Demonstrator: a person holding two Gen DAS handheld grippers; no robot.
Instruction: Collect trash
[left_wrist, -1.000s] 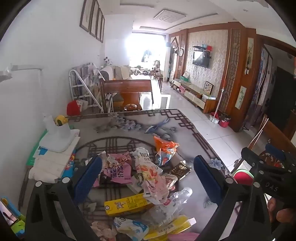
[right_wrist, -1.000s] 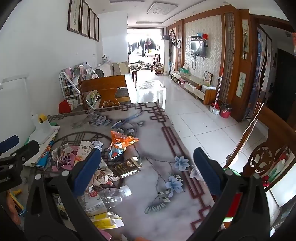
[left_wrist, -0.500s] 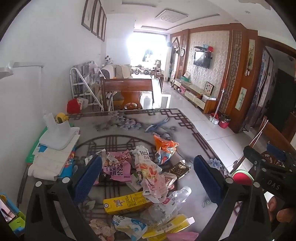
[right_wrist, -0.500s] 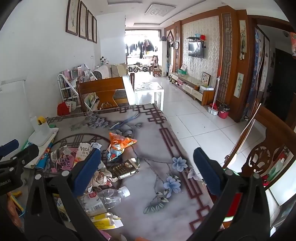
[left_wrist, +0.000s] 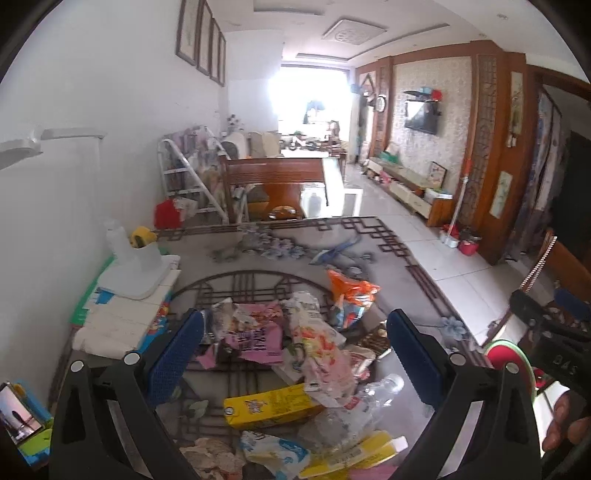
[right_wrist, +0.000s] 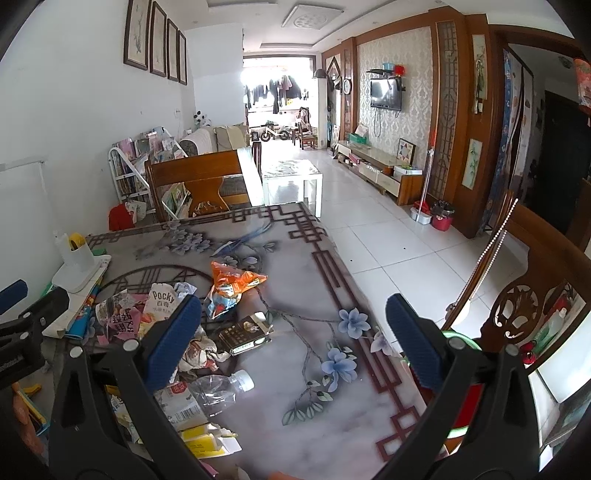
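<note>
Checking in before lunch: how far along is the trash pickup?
Nothing looks collected yet. Both the left claw and right claw are open and empty. The orange snack bag, plastic bottle and yellow carton all remain on the table.

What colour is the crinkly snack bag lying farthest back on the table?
Orange crinkly snack bag, with some blue at one end; clearest in the right wrist view.

The right gripper (right_wrist: 293, 334) is hovering with its jaws spread wide above the table (right_wrist: 354, 417). A bottle (right_wrist: 218, 389), a dark box (right_wrist: 243, 334) and an orange bag (right_wrist: 231, 284) are lying among wrappers at left.
</note>
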